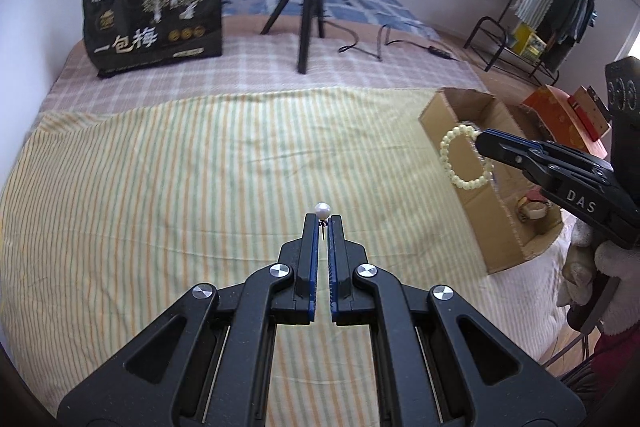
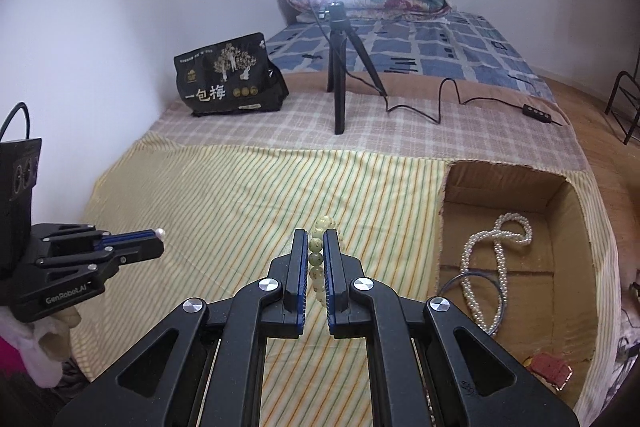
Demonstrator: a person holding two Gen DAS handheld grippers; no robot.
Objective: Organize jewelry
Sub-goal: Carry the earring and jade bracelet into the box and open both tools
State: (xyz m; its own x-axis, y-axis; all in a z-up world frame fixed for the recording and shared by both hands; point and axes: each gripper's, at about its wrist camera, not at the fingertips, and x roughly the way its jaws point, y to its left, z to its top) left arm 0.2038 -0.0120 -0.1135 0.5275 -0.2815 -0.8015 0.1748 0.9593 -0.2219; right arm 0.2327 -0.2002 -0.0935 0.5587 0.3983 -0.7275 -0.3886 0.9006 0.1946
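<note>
the cardboard box (image 2: 500, 183) lies to the right of both grippers, and the right gripper (image 2: 316, 247) is the nearer one — in the left wrist view it hangs at the box's near wall. its fingers pinch a pale bead bracelet (image 1: 466, 155), the loop standing edge-on between the pads. the left gripper (image 1: 322, 225) is nearly pressed together on a pearl earring (image 1: 322, 210), the pearl poking just past the tips, over the striped cloth (image 1: 200, 167) — well apart from the box. a pearl necklace (image 2: 496, 259) lies inside already.
</note>
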